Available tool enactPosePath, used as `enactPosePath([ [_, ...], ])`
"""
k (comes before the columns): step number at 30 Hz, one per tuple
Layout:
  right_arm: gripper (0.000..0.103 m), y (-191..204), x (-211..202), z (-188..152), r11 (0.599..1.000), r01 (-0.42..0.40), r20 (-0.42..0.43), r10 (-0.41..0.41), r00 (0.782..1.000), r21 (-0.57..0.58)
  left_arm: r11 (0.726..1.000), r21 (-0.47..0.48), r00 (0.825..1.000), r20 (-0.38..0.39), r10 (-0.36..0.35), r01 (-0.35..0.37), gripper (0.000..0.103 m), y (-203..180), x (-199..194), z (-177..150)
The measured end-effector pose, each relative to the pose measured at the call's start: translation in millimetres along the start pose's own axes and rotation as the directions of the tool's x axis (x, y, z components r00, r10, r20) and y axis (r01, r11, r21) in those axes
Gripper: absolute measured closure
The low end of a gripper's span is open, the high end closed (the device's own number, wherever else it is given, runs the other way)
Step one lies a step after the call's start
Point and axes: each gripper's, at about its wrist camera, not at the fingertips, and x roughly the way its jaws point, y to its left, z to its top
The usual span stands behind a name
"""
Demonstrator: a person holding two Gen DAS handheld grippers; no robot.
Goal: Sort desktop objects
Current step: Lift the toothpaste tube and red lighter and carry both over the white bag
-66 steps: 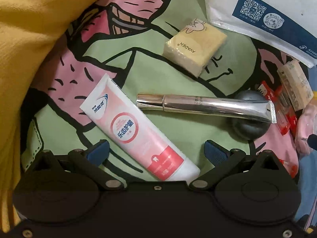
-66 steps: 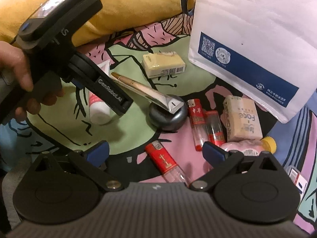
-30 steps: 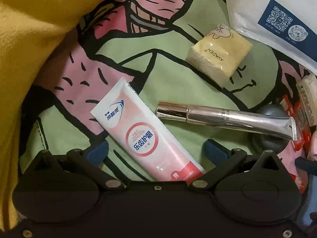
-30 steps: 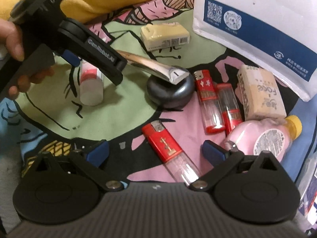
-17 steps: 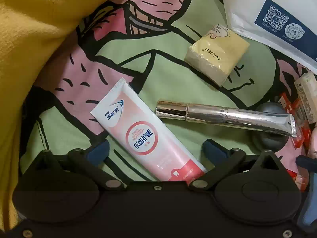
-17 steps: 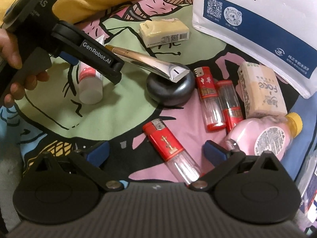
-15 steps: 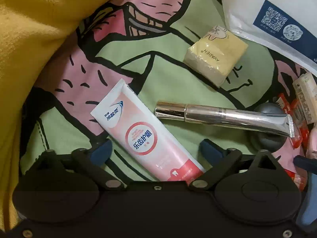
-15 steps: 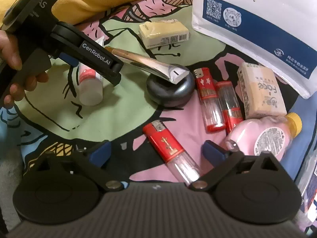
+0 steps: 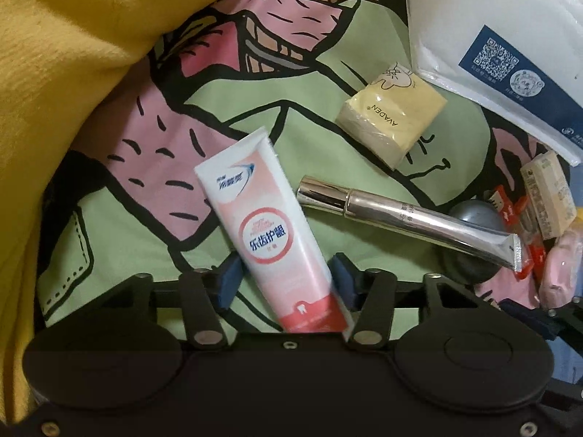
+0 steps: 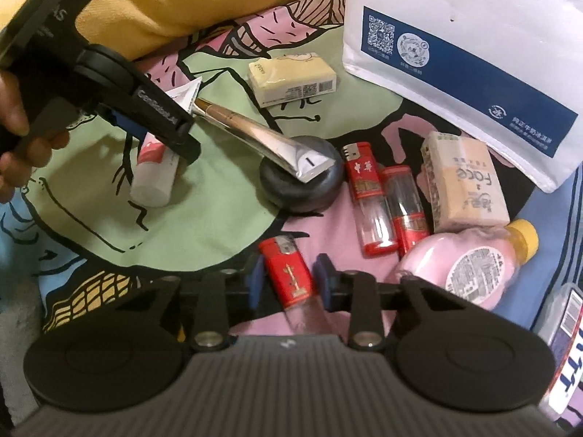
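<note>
My left gripper (image 9: 284,280) is shut on the pink and white toothpaste tube (image 9: 266,240), its blue pads pressing both sides near the cap end; the tube's crimped end tilts up. The same tube (image 10: 155,167) shows under the left gripper (image 10: 145,123) in the right wrist view. My right gripper (image 10: 288,278) is shut on a red lighter (image 10: 288,273) lying on the patterned cloth. A silver cosmetic tube (image 9: 408,218) rests with its flat end on a dark round case (image 10: 302,182).
A yellow tissue pack (image 9: 391,122), a white mailer bag (image 10: 466,54), two more red lighters (image 10: 386,204), a beige tissue pack (image 10: 464,189) and a pink bottle (image 10: 466,266) lie around. A yellow blanket (image 9: 65,73) bounds the left side.
Both grippers have closed from open: the left onto the toothpaste tube, whose far end has lifted and turned, the right onto the near red lighter.
</note>
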Motion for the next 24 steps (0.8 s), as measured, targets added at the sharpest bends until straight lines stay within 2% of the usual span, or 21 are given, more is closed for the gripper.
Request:
enactPosePath([
  [6, 0.077, 3.7, -2.1, -0.4, 1.000, 0.005, 0.006, -0.005, 1.000, -0.007, 0.998, -0.039, 0.999, -0.017, -0.046, 0.045, 0.064, 4.9, -7.9, -3.9],
  [12, 0.078, 6.5, -10.5, -0.5, 0.999, -0.043, 0.028, 0.043, 0.999, 0.012, 0.999, -0.038, 0.999, -0.014, -0.039, 0.038, 0.066, 8.1, -22.6, -12.5],
  [17, 0.078, 14.0, -18.0, 0.3, 0.998, -0.056, 0.053, 0.056, 0.997, 0.003, 0.997, -0.055, 0.998, 0.004, -0.056, 0.057, 0.067, 14.6, -39.2, -17.0],
  [24, 0.078, 14.2, -38.9, 1.2, 0.997, -0.070, 0.111, 0.066, 0.992, 0.033, 0.998, -0.023, 0.997, 0.062, -0.052, 0.053, 0.069, 10.5, -62.6, -21.3],
])
